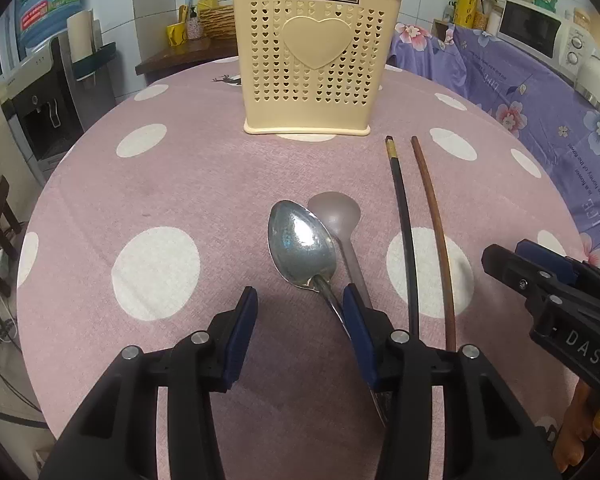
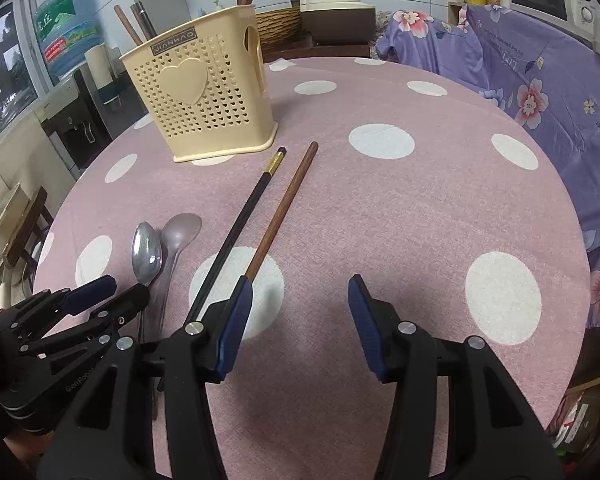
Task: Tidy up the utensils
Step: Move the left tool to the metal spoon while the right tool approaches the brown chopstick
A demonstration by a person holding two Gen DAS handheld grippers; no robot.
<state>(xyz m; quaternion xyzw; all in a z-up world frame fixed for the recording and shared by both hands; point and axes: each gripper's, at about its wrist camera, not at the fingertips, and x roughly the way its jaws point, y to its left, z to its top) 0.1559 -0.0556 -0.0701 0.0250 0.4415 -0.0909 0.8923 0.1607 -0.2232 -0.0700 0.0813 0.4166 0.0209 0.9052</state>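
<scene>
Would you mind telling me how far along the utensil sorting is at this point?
Partly done: the holder already has several utensils standing in it. Nothing is in hand; the left gripper and right gripper both hang open over the table. Left to do: the metal spoon, plastic spoon, black chopstick and brown chopstick lie loose.

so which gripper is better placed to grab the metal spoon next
Left. The left gripper is open right behind the metal spoon, one finger by its handle. The right gripper sits over by the chopsticks.
</scene>
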